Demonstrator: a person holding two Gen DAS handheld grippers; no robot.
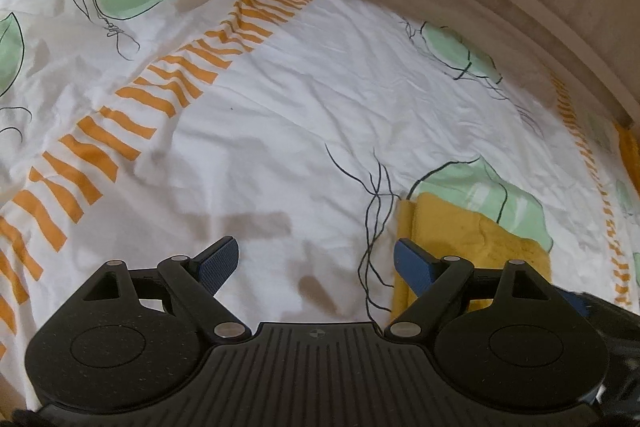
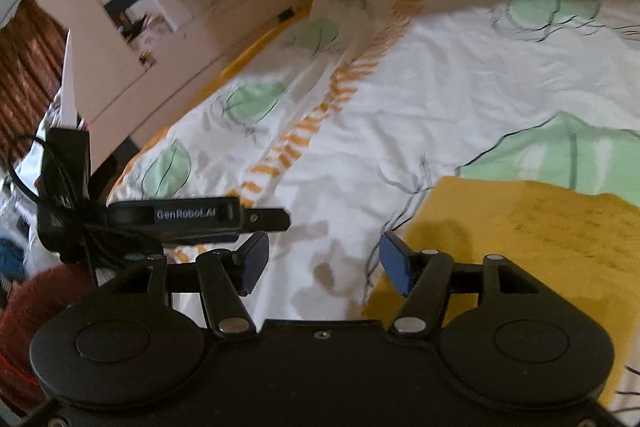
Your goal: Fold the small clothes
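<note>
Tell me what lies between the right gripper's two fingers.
In the right wrist view, the open right gripper has only white bedsheet between its fingers; the yellow cloth begins beside the right-hand finger, not held.

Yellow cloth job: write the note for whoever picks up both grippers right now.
Left gripper: open, holding nothing, hovering over the bedsheet just left of the yellow cloth.
Right gripper: open, holding nothing, at the cloth's left edge; one finger is over the yellow fabric.
The cloth lies flat on the patterned sheet. In the left wrist view a doubled strip runs along its left edge, so one fold may already be in, though I cannot tell how many.
Left to do: check whether it needs another fold, grip an edge and finish. No other garment to fold is clearly in view.
</note>
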